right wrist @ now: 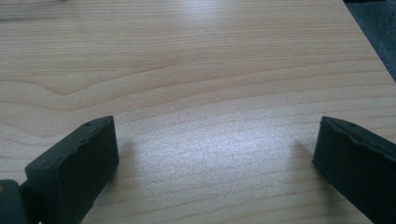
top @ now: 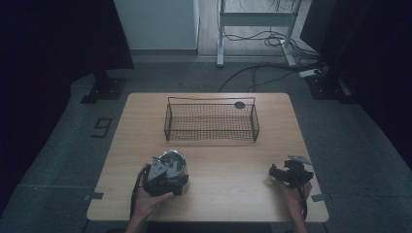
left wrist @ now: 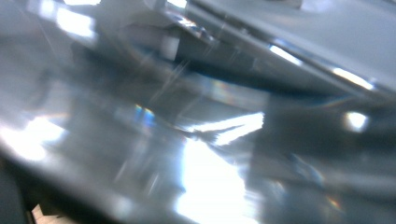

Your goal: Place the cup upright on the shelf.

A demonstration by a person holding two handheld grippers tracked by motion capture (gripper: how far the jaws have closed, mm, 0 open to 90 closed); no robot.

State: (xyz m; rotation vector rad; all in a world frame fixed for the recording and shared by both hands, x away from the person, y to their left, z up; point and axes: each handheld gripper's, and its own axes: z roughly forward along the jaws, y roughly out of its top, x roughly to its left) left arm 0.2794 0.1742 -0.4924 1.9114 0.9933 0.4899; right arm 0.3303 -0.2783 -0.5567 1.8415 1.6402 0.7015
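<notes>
Shiny, rounded metal pot (top: 174,164) sits at the near left of our wooden table (top: 233,165), the left gripper (top: 163,177) pressed against it; up close we see blurred, mirror-like metal (left wrist: 196,140), so we cannot tell how those jaws stand. No writing reads. Our right gripper (right wrist: 215,154) rests jaws wide apart over bare woodgrain near the right edge. A wire mesh basket (top: 212,121) stands well apart behind.

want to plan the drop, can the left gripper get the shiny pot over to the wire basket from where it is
Probably yes. The left gripper is at the shiny pot, and only bare table lies between it and the wire basket, whose top is open. Whether the jaws grip the pot is unclear.
</notes>
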